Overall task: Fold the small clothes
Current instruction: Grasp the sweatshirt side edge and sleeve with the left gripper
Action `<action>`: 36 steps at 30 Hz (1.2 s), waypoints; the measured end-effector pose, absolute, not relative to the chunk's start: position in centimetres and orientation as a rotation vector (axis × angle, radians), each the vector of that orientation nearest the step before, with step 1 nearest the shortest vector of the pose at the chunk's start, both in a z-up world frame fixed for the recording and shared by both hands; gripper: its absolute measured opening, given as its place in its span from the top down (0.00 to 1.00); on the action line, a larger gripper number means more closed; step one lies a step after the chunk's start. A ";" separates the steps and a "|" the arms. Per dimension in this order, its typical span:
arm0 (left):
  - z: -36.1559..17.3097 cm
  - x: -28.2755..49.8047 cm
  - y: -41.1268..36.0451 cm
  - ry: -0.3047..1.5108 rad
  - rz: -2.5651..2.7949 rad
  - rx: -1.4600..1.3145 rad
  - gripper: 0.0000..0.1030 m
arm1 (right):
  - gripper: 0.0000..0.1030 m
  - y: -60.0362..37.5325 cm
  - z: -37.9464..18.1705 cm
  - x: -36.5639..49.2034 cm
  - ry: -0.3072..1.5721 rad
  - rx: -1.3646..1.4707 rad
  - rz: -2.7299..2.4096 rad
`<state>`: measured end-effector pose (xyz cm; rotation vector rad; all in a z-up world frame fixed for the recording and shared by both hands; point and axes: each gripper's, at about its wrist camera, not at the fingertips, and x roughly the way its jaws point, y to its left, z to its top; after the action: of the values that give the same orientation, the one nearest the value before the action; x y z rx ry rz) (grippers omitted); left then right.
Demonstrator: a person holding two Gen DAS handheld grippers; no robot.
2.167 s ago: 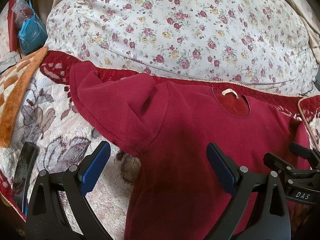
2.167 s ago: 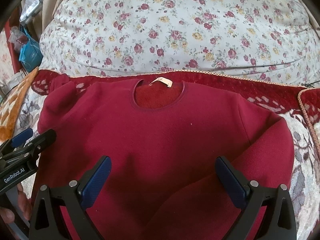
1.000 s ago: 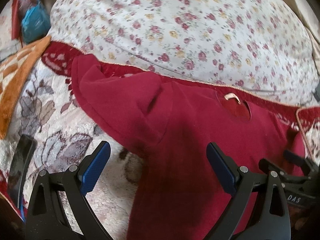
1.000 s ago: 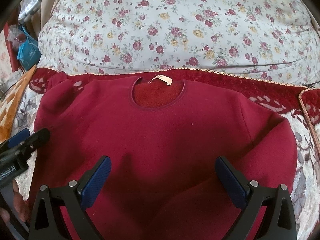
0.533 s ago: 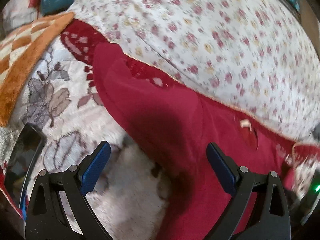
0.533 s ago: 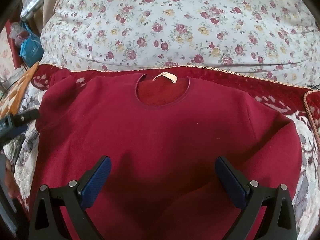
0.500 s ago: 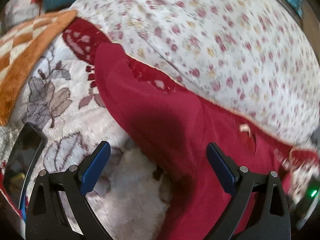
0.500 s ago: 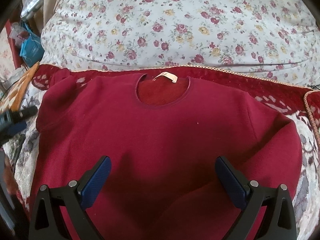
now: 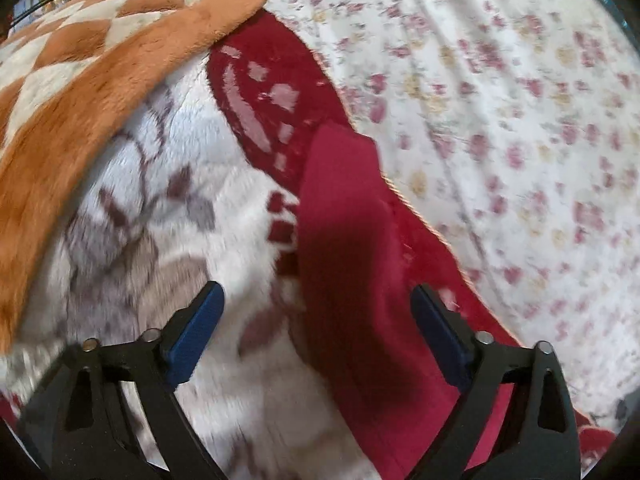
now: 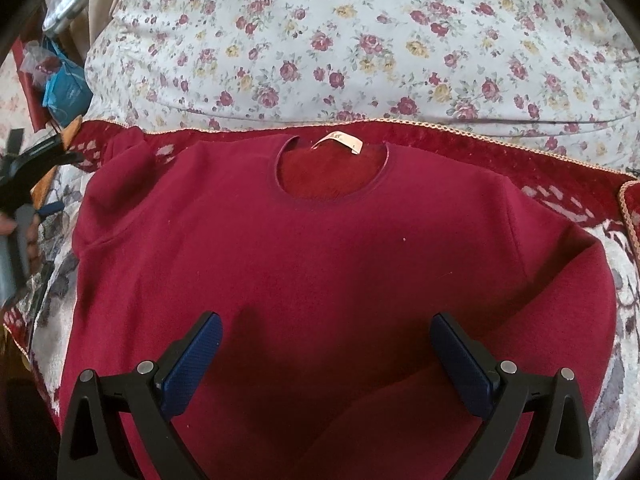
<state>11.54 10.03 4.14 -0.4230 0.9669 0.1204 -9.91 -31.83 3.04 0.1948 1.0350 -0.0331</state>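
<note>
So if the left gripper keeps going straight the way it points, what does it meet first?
Most likely the red sweater's sleeve, which runs up between the open fingers of the left gripper, with the plush floral blanket just beside it. The view is blurred, so depth is uncertain.

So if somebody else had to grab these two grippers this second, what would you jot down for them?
Left gripper: open, its jaws have just been closing a little, nothing pinched; the tip of the sweater's sleeve lies between them.
Right gripper: open, empty, over the lower front of the red sweater.
Sweater: flat, front up on the plush blanket, collar toward the floral pillow. The other sleeve is already across the front.
Done: laid out, one sleeve in.
Left: probably fold this sleeve in, then fold the body.
</note>
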 end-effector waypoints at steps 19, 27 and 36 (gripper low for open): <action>-1.7 18.2 11.2 1.019 0.051 -0.507 0.93 | 0.00 -31.8 2.4 -9.5 1.053 0.174 -0.015; 2.9 15.0 9.3 0.953 -0.112 -0.485 0.95 | 0.00 -31.7 2.5 -9.7 1.047 0.185 -0.014; 10.8 7.0 0.1 0.879 -0.432 -0.332 0.95 | 0.00 -32.6 3.4 -10.2 1.024 0.281 -0.005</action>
<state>6.95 0.10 10.78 -0.3318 0.8786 -0.4323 -10.22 -32.62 3.42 0.2811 1.0244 -0.0054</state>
